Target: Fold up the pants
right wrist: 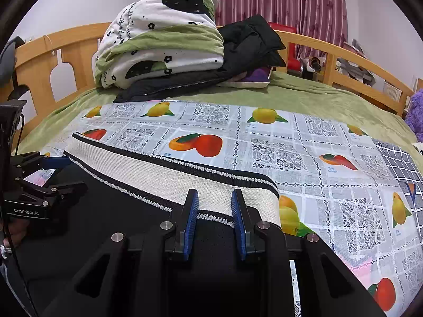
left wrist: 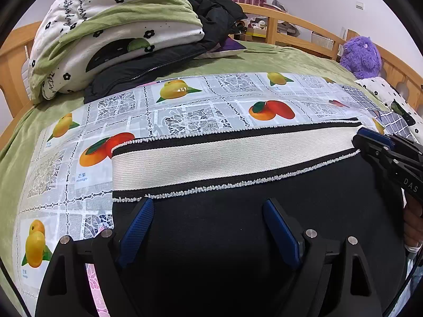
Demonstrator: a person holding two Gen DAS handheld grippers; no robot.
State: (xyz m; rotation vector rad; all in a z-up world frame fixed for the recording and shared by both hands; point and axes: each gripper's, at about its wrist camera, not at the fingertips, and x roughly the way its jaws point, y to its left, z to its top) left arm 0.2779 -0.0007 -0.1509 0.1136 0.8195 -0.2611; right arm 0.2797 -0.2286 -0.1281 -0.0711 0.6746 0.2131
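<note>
Pants [left wrist: 238, 224]: lying flat on the fruit-print cloth, filling the lower centre of both views, cream waistband [left wrist: 224, 158] running across mid-frame.
Left gripper [left wrist: 208, 211]: hovering over the black fabric just below the waistband, fingers spread wide, gripping nothing.
Right gripper [right wrist: 214, 198]: sitting at the waistband's right end, lower centre of its view, fingers partly apart, straddling the trim; contact with the cloth unclear.
Cloth [right wrist: 330, 158]: spreading beyond the pants toward the right and upper frame, over a green bedspread [right wrist: 304, 92].
Blanket pile [right wrist: 164, 39]: stacking on a black jacket [right wrist: 246, 42], upper left, well apart.
Risk: pinching only the top layer at the waistband, leaving the fold skewed.
Risk: snagging the slick cloth with the fabric, dragging it along.
</note>
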